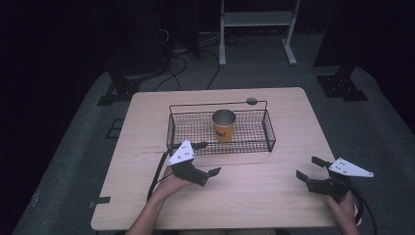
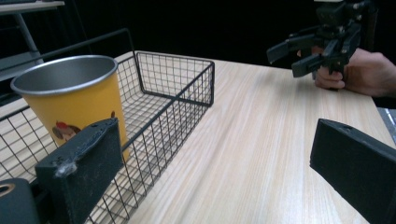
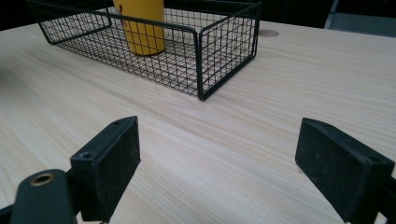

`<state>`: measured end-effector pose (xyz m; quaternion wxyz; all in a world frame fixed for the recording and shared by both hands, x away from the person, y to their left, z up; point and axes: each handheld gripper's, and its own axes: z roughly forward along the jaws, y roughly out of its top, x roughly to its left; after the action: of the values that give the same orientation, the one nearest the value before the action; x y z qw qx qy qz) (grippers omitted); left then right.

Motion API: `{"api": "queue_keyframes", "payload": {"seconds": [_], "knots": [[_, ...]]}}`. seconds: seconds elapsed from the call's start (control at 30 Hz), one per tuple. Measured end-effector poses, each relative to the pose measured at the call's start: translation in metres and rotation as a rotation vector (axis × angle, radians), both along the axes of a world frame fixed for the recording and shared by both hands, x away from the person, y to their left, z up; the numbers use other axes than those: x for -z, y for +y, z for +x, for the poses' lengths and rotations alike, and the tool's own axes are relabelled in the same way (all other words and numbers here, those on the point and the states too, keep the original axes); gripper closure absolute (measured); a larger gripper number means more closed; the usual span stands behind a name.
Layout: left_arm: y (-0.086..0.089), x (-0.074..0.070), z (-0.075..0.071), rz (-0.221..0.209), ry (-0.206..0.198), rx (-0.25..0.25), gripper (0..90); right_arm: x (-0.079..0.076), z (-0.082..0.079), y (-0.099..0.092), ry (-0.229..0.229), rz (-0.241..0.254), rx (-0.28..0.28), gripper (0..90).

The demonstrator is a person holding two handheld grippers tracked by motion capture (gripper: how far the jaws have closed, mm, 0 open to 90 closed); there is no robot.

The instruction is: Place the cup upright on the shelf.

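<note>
A black wire basket (image 1: 244, 148) sits at the middle of the wooden table (image 1: 264, 196), with a yellow cup (image 1: 224, 126) with a metal inside standing upright in it. My left gripper (image 1: 208, 158) is open just in front of the basket's front left corner, nothing between its jaws. In the left gripper view, the cup (image 2: 74, 100) and basket (image 2: 177, 93) are close at the left, and the right gripper (image 2: 299, 53) shows far off. My right gripper (image 1: 309, 168) is open over the table's front right, empty. The right gripper view shows the basket (image 3: 201, 51) and cup (image 3: 142, 28) ahead.
A round hole (image 1: 251, 101) marks the table's far edge behind the basket. On the grey floor beyond stand a white frame (image 1: 257, 19), cables and black stand bases (image 1: 342, 85). Bare wood lies between the two grippers.
</note>
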<state>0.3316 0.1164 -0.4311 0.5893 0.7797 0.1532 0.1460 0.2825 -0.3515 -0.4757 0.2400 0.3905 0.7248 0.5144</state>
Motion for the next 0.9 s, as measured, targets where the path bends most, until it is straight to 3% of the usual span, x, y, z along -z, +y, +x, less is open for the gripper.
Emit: {"api": "queue_keyframes", "payload": {"seconds": [0.9], "knots": [[0.021,0.020,-0.027,-0.024,0.001,-0.052,1.7,0.000,0.000,0.000,0.000,0.000,0.001,13.0]]}}
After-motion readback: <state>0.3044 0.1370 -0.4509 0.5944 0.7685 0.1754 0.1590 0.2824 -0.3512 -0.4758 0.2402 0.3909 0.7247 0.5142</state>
